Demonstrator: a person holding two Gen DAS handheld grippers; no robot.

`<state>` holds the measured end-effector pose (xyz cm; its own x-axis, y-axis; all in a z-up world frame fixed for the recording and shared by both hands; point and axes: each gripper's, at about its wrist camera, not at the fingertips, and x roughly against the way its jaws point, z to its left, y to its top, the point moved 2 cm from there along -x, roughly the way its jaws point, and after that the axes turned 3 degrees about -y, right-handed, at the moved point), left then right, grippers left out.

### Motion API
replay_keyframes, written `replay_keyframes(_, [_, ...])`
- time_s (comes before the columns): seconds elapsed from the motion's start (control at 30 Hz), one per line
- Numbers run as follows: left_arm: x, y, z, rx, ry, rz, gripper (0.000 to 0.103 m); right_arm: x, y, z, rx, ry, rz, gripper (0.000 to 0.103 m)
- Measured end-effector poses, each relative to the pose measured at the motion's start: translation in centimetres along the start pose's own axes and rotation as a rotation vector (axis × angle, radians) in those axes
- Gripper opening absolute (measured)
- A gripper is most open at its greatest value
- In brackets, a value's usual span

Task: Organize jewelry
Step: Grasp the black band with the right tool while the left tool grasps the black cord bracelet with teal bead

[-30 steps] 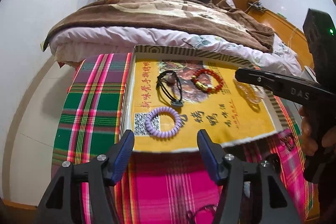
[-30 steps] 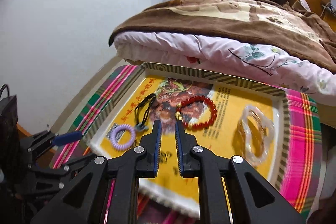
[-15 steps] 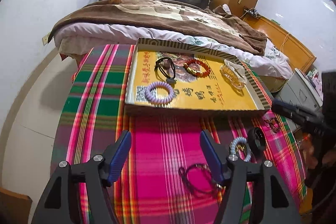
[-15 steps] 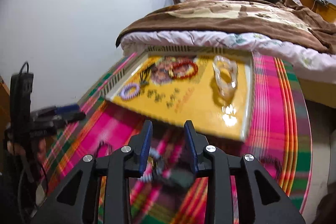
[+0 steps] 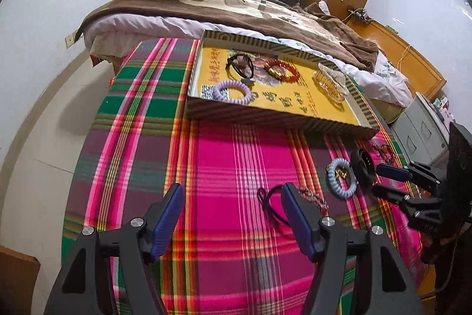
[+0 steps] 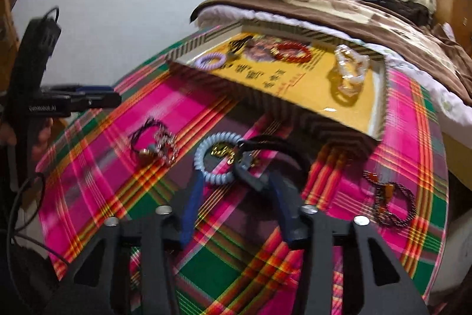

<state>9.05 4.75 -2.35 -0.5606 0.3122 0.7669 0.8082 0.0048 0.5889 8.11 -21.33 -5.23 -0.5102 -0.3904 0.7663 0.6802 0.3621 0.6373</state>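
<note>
We look across a plaid cloth [image 5: 224, 155] of pink, green and purple stripes that covers the table in front of a bed [image 5: 206, 11] with a brown blanket. At the far edge of the cloth sits a shallow yellow box tray [image 5: 280, 120] with a striped rim. Inside it lie a clear hair claw [image 5: 329, 81] at the right, a red bead bracelet [image 5: 281, 70], a black cord [image 5: 239, 66] and a lilac coil hair tie [image 5: 232, 90] at the left.

On the bare cloth nearer us, our left gripper [image 5: 231, 213] hangs with its jaws apart and nothing between them; a dark string bracelet [image 5: 273, 204] lies just beside its right finger. Our right gripper [image 6: 236, 200] has just been opening, and its blue pads stand clear of a black band [image 6: 265, 149] that lies between and ahead of them (this view is blurred). A pale blue coil hair tie [image 6: 216, 158] touches the band on its left, with a small gold piece [image 6: 222, 151] inside its ring. A dark beaded bracelet [image 6: 389, 202] lies well apart at the right.
</note>
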Motion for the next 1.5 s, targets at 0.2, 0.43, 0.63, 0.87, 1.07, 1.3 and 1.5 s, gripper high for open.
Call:
replay_keyframes(0.2, [-0.3,-0.7,-0.3,-0.001,-0.006,0.021,0.068,-1.6,0.1,-0.2,0.033,-0.040,0.035,0.049])
replay_keyframes(0.43, [-0.7,-0.8,-0.6,0.000,-0.001,0.033,0.068,-1.8,-0.4,-0.5,0.045,-0.058,0.054,0.049])
replay_keyframes(0.63, [-1.2,-0.9,-1.0,-0.004,0.000,0.044,0.068,-1.1,-1.0,-0.8,0.056,-0.089,0.043,0.024])
replay_keyframes(0.87, [-1.8,-1.2,-1.4,-0.010,-0.002,0.063,0.068,-0.5,-1.7,-1.4,0.040,-0.121,0.029,0.013])
replay_keyframes(1.07, [-2.1,-1.5,-1.8,-0.024,0.001,0.080,0.068,1.4,-2.5,-1.8,-0.031,-0.126,-0.028,0.013])
replay_keyframes(1.3, [-3.2,-1.8,-3.2,-0.051,0.001,0.107,0.074,4.1,-3.7,-1.5,-0.082,-0.105,-0.092,0.013])
replay_keyframes(1.5, [-3.8,-2.2,-3.7,-0.067,0.017,0.127,0.074,4.8,-4.1,-1.5,-0.111,-0.096,-0.113,0.013])
